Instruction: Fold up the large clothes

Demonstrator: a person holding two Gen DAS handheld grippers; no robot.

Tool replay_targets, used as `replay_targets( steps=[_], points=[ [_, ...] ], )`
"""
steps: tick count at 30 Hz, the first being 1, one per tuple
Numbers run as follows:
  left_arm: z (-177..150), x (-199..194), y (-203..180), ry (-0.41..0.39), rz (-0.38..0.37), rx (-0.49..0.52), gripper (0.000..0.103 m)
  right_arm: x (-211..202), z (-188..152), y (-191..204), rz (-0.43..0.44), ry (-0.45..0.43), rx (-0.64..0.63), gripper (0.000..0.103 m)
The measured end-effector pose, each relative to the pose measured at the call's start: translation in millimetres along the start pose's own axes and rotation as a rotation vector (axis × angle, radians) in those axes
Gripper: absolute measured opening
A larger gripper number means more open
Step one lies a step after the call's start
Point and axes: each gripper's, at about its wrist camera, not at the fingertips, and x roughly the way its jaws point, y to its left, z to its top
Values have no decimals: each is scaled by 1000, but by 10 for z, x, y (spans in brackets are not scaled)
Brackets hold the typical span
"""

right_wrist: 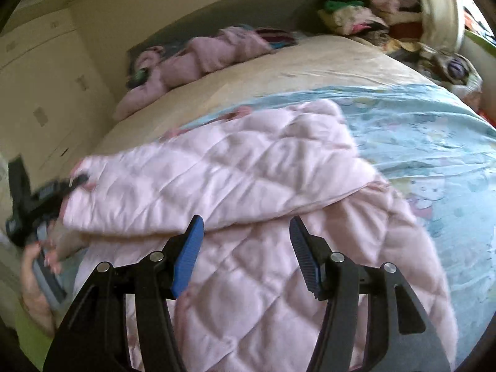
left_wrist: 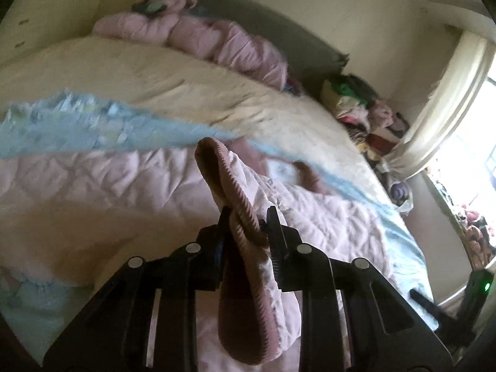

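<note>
**Left gripper clamps jacket cuff, right gripper open over jacket**

One pink quilted jacket (right_wrist: 248,186) lies spread on the bed (right_wrist: 279,62), on top of one light blue printed sheet (right_wrist: 434,142). Landmark: the jacket.

At the jacket's left edge in the right wrist view, the left gripper (right_wrist: 77,183) bites the end of a sleeve, with a hand (right_wrist: 40,257) on its handle below. In the left wrist view the left gripper (left_wrist: 246,223) is nearly closed, both fingers pinching the ribbed cuff (left_wrist: 217,167); the cuff loops up above the fingertips and hangs back toward the camera.

The right gripper (right_wrist: 246,229) hovers over the jacket's body, two blue-padded fingers (right_wrist: 190,248) about half apart, nothing between them; contact with the fabric can't be told.

Beyond the jacket, at the headboard: one crumpled pink garment (right_wrist: 201,55). Beyond the jacket to the right: one mixed clothes pile (right_wrist: 372,15), count of items unclear. Right of the jacket in the left wrist view: one bright window (left_wrist: 483,142).
</note>
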Motion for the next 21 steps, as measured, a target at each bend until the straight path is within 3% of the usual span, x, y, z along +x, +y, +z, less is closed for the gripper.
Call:
replay_targets(
  steps=[6,13,21],
  points=[
    [-133,293,185,96,78,-27,16,239,355,-184,-73,-5,19,56],
    [-226,360,244,130,113,-25,17,749,759,-136,-159,6,-52,56],
    [-280,426,234,144,155,-2,19,1385,892,-332,-172,127,-22,57]
  ],
)
